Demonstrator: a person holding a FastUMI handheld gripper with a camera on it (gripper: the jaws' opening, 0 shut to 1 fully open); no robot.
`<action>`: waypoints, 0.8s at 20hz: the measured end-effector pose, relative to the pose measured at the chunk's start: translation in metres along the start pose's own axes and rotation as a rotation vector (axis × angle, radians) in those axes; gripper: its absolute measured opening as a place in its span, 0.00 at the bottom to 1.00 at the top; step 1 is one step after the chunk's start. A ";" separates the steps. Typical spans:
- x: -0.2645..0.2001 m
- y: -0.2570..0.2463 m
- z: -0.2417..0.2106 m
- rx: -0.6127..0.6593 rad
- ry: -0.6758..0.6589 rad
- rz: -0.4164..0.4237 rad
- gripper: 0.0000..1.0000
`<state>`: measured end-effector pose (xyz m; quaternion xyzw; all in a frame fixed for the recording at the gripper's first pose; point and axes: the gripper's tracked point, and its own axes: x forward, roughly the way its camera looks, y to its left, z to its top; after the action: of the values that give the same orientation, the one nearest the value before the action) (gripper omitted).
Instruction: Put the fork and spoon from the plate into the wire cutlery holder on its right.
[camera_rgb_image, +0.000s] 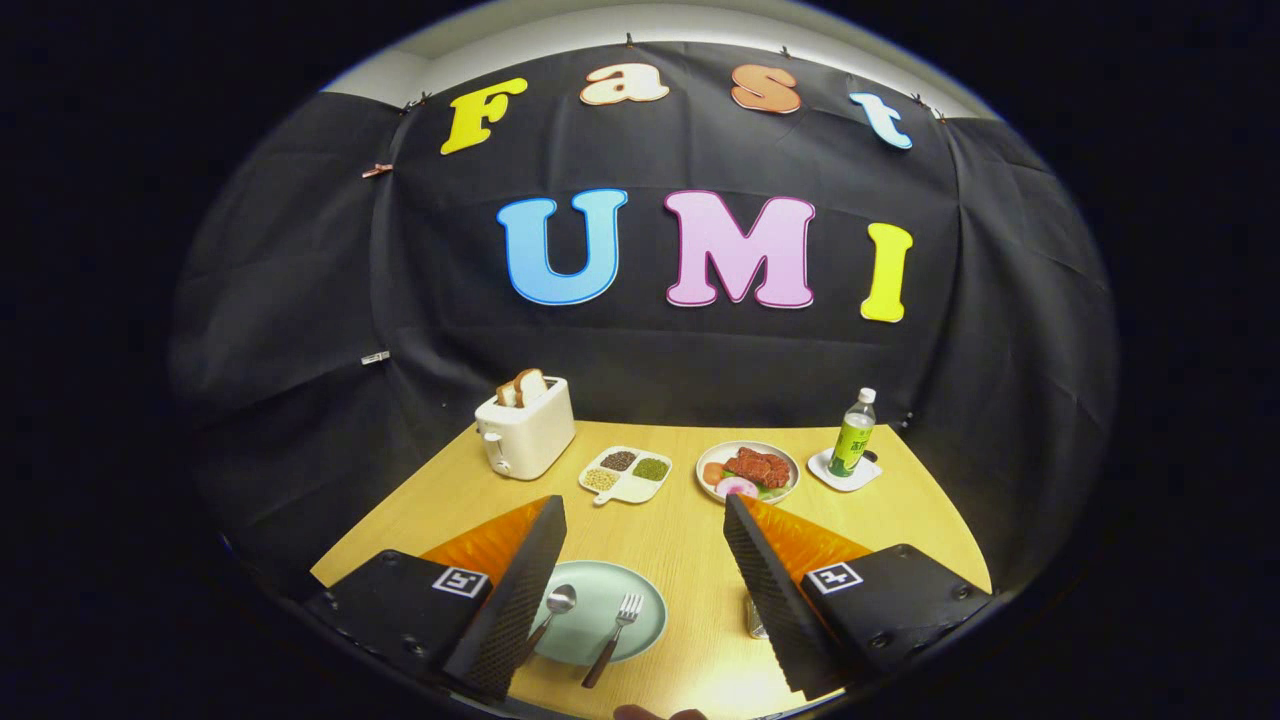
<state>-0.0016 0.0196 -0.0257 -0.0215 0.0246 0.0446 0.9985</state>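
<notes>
A pale green plate (640, 608) lies on the wooden table between my two fingers, close to the near edge. On it rest a spoon (553, 606), partly behind the left finger, and a fork (614, 624) to its right, both with dark handles pointing toward me. My gripper (645, 520) hovers above the plate, open wide, with nothing between its fingers. A small part of the wire cutlery holder (755, 618) peeks out beside the right finger, which hides most of it.
At the back of the table stand a white toaster (525, 430) with bread, a divided dish of grains (625, 472), a plate of food (748, 470) and a green bottle (852, 434) on a white coaster. Black cloth walls surround the table.
</notes>
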 end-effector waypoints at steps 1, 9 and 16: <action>0.000 0.004 -0.003 -0.006 0.002 0.011 0.99; 0.027 0.028 -0.104 -0.076 0.232 0.078 1.00; 0.042 0.033 -0.214 0.030 0.589 0.075 0.96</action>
<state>0.0275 0.0468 -0.2425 -0.0181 0.3148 0.0732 0.9462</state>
